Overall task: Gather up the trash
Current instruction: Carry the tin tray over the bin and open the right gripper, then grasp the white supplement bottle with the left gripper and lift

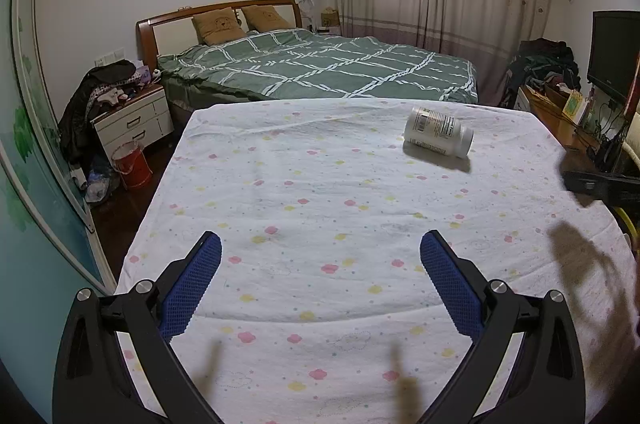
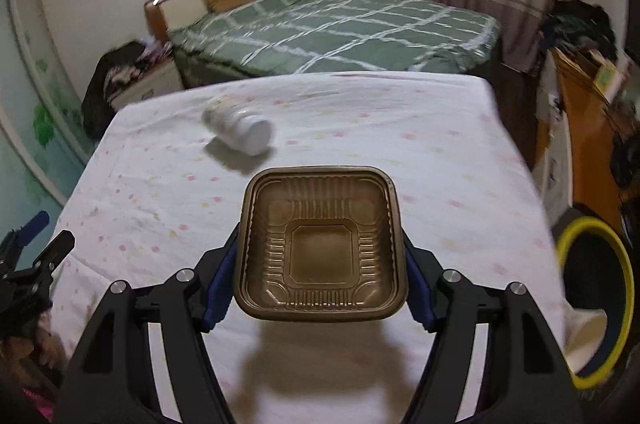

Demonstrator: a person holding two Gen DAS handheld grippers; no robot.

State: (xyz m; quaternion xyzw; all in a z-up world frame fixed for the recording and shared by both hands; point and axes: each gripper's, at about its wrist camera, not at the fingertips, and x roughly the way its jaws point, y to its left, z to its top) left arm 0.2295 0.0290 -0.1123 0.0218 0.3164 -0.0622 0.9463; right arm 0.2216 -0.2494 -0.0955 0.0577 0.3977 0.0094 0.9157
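Your right tool (image 2: pixel 320 260) is clamped on the brown plastic tray (image 2: pixel 322 244), its blue pads pressing the tray's two side walls, with the tray lifted clear of the counter (image 2: pixel 400 127). The yellow-rimmed bin (image 2: pixel 592 300) sits at about 3 o'clock in the right wrist view, just past the counter's edge. Carry the tray level toward it and keep the squeeze gentle; thin plastic like this probably buckles and pops free under a hard pinch. Release only once the tray is over the bin's mouth. Your left tool (image 1: pixel 320 276) hangs wide and empty. The white bottle (image 1: pixel 438 136) lies on its side at 1 o'clock from it, a likely next pick.
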